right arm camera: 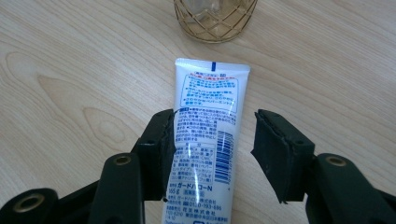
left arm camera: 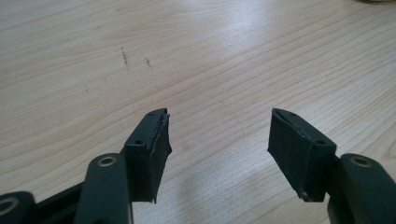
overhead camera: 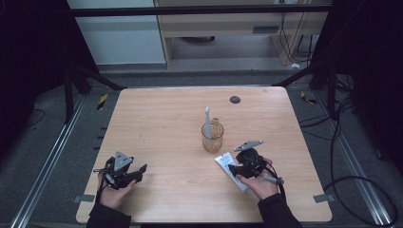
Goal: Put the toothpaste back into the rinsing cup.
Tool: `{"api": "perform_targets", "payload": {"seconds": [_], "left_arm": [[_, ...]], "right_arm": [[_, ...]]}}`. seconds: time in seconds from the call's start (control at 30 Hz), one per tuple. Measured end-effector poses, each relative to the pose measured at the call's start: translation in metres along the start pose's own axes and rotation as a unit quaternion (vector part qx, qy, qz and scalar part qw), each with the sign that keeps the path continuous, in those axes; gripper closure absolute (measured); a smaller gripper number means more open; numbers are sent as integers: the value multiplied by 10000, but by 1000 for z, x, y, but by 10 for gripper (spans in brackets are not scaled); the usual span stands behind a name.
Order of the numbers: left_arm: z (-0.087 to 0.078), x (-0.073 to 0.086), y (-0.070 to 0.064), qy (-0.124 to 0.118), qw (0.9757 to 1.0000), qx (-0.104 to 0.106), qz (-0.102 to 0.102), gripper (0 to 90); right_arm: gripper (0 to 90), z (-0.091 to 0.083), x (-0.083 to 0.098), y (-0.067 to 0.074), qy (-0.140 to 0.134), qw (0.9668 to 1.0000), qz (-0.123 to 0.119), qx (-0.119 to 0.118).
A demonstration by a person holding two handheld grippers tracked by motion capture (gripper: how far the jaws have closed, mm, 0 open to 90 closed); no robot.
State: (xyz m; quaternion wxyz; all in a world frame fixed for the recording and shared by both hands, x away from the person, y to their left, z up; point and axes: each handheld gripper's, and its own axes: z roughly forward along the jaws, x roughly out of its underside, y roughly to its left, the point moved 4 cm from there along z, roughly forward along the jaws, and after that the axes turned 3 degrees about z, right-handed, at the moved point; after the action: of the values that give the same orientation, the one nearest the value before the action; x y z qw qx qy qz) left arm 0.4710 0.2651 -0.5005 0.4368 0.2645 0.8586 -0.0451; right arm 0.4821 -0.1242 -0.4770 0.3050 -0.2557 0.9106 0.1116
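Observation:
A white tube (right arm camera: 210, 93) with blue and red print lies flat on the wooden table (overhead camera: 166, 118), just in front of an amber patterned glass (overhead camera: 212, 137). A pale stick-like item (overhead camera: 207, 121) stands in that glass. My right gripper (right arm camera: 215, 116) straddles the tube: one jaw rests against its edge, and the other stands a gap away from it. In the high view this right gripper (overhead camera: 232, 168) is at the near right, over the tube (overhead camera: 227, 164). My left gripper (left arm camera: 218, 140) is open over bare wood, seen in the high view as the left gripper (overhead camera: 140, 172) at the near left.
A small dark round disc (overhead camera: 235, 99) sits near the table's far edge. The base of the glass (right arm camera: 215, 18) is close beyond the tube's flat end. Cables lie on the floor to the right of the table.

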Motion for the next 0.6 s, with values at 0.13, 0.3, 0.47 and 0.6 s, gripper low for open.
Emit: {"api": "perform_targets", "payload": {"seconds": [0.13, 0.3, 0.47, 0.6], "left_arm": [[0, -1, 0, -17, 10000, 0, -2, 375], [3, -3, 0, -15, 10000, 21, 12, 376], [2, -3, -1, -28, 10000, 23, 50, 375], [2, -3, -1, -26, 10000, 19, 40, 375]], "right_arm": [[475, 5, -3, 1, 30, 10000, 18, 5], [469, 10, -6, 2, 50, 10000, -15, -8], [460, 15, -4, 1, 142, 9999, -25, 32], [457, 19, -3, 1, 215, 9998, -19, 50]]}}
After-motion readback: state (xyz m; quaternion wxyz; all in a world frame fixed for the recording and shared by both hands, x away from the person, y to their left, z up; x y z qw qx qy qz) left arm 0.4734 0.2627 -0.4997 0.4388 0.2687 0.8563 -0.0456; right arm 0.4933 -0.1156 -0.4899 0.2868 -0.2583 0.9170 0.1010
